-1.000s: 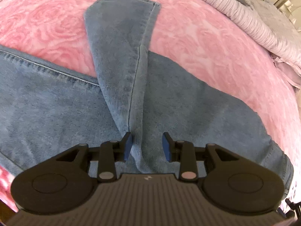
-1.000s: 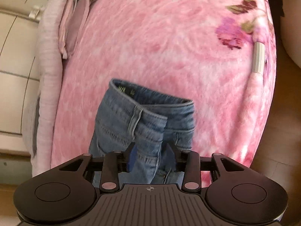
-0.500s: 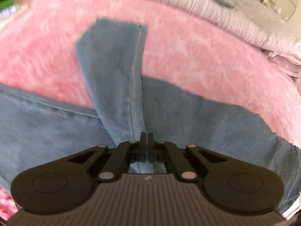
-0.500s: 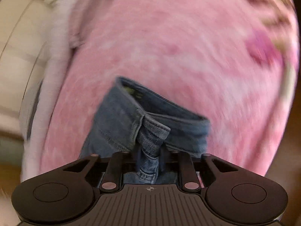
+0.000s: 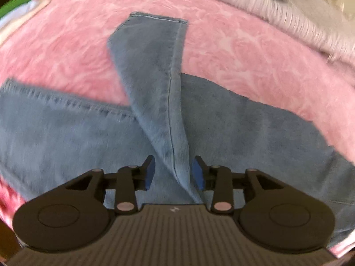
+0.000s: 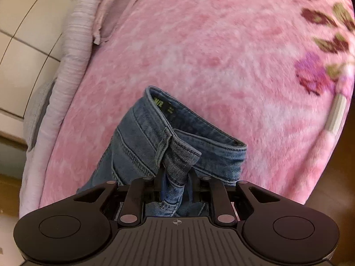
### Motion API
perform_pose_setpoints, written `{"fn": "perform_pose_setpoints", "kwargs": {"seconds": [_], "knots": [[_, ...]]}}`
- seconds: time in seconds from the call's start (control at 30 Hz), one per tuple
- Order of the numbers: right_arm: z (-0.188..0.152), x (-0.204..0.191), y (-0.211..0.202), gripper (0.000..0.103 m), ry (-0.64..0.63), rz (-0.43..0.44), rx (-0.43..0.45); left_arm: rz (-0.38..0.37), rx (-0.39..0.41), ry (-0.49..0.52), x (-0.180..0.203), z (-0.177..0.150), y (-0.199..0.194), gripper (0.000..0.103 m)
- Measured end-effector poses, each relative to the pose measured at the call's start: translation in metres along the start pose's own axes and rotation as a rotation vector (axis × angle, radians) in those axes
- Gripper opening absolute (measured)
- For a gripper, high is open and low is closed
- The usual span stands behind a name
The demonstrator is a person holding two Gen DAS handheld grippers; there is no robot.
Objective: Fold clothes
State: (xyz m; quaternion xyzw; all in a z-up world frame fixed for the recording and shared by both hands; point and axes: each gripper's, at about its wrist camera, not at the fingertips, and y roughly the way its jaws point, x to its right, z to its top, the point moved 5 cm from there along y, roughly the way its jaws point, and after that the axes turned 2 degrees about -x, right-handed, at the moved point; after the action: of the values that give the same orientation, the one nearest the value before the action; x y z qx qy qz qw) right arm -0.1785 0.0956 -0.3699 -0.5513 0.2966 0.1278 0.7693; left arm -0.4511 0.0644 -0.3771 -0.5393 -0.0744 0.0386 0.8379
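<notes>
While pinched, jeans fill right hand-held gripper.

Left wrist view: jeans run off the left and right edges; the near end of the folded leg passes under the left claw body, hidden. Motion blur softens the denim stitching and the pillows.

Right wrist view: waistband fold is hidden between the right claw fingers; legs out of frame below. Label print too small to read. Blanket flowers blurred at right.
</notes>
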Motion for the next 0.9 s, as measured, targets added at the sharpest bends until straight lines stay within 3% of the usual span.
{"fn": "perform_pose_setpoints", "kwargs": {"seconds": [0.13, 0.23, 0.3, 0.33, 0.43, 0.53, 0.63, 0.77, 0.9], "knots": [[0.002, 0.002, 0.002, 0.024, 0.008, -0.003, -0.015, 0.1, 0.009, 0.076, 0.013, 0.03, 0.026, 0.034], [0.004, 0.002, 0.004, 0.027, 0.018, -0.001, -0.024, 0.151, -0.033, 0.105, 0.016, 0.048, 0.052, 0.034], [0.006, 0.002, 0.007, 0.027, 0.029, -0.005, -0.025, 0.176, -0.053, 0.121, 0.014, 0.051, 0.063, 0.015], [0.006, 0.002, 0.007, 0.027, 0.024, -0.01, -0.023, 0.158, -0.035, 0.117, 0.012, 0.053, 0.061, 0.004], [0.009, -0.008, 0.001, 0.015, -0.063, -0.024, -0.006, 0.125, 0.113, 0.048, -0.003, 0.053, 0.025, 0.004], [0.012, -0.023, -0.016, 0.013, -0.179, 0.009, 0.028, 0.148, 0.245, 0.002, -0.028, 0.028, -0.029, 0.004], [0.013, -0.013, -0.021, 0.013, -0.158, 0.011, 0.034, 0.143, 0.194, -0.044, -0.048, -0.021, -0.042, 0.004], [0.011, 0.0, -0.018, 0.013, -0.143, -0.034, 0.024, 0.167, 0.107, -0.074, -0.055, -0.077, -0.02, 0.004], [0.01, -0.004, -0.021, 0.013, -0.186, -0.041, 0.031, 0.179, 0.148, -0.065, -0.053, -0.083, -0.023, 0.004]]}}
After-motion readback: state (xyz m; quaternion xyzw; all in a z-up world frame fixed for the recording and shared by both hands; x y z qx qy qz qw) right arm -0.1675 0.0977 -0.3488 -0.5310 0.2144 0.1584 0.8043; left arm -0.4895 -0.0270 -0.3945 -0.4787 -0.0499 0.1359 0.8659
